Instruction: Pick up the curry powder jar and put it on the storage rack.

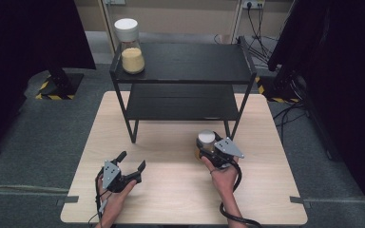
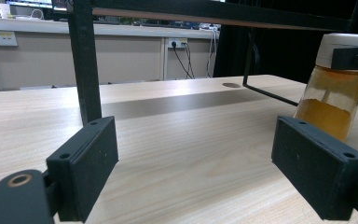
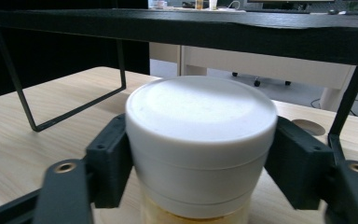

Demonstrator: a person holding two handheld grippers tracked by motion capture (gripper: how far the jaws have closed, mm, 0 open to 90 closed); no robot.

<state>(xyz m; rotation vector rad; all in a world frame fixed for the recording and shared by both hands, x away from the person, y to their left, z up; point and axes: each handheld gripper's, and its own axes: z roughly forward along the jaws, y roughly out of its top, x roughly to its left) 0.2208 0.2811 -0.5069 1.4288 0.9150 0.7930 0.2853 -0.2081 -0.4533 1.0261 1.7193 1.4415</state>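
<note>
A small jar [image 1: 206, 138] with a white lid [image 3: 200, 116] and amber-yellow contents stands on the wooden table [image 1: 180, 190], just in front of the black shelf rack's right front leg. My right gripper [image 1: 208, 145] is shut on the jar, its pads [image 3: 109, 163] pressed against both sides of the lid. In the left gripper view the same jar [image 2: 335, 93] stands at the right, with a black jaw across its lid. My left gripper [image 1: 132, 160] rests near the table's front left, open, with bare wood between its pads [image 2: 86, 168].
The black two-tier shelf rack [image 1: 185, 64] stands at the back of the table. A taller jar [image 1: 130, 47] with a white lid and pale yellow filling sits on its top left corner. Dark curtains and floor cables flank the table.
</note>
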